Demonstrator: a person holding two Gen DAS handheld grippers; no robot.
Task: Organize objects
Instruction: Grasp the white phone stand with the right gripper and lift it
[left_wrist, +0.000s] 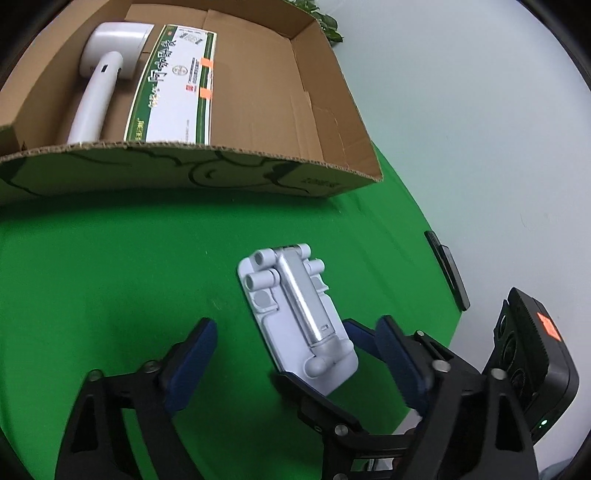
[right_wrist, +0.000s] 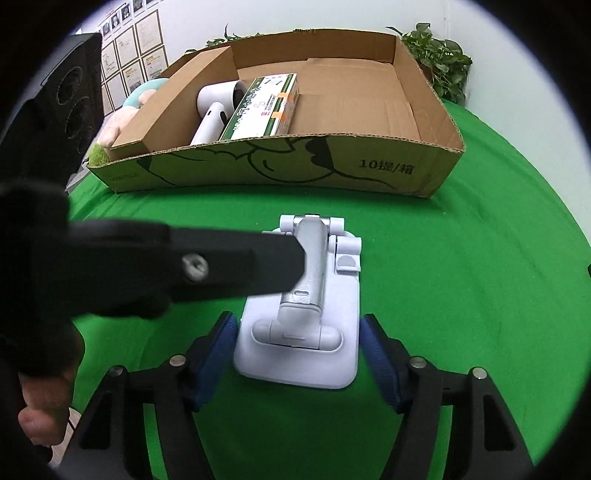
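While the folded white-and-silver plastic phone stand (right_wrist: 301, 314) lies flat on the green cloth tabletop (right_wrist: 461, 295), the right gripper (right_wrist: 298, 356) straddles its near end, blue pads spread at either flank, not visibly pressing it; the left gripper (left_wrist: 295, 363) is likewise released, its pads wide apart, the stand lying between them toward the right pad; beyond stands a shallow brown cardboard tray (right_wrist: 369, 170) printed "10提/箱", holding a white handheld appliance (right_wrist: 214, 110) and a green-and-white carton (right_wrist: 264, 107) whose lettering is unreadable; bare floor fills the tray's right half; open cloth separates stand and tray wall.
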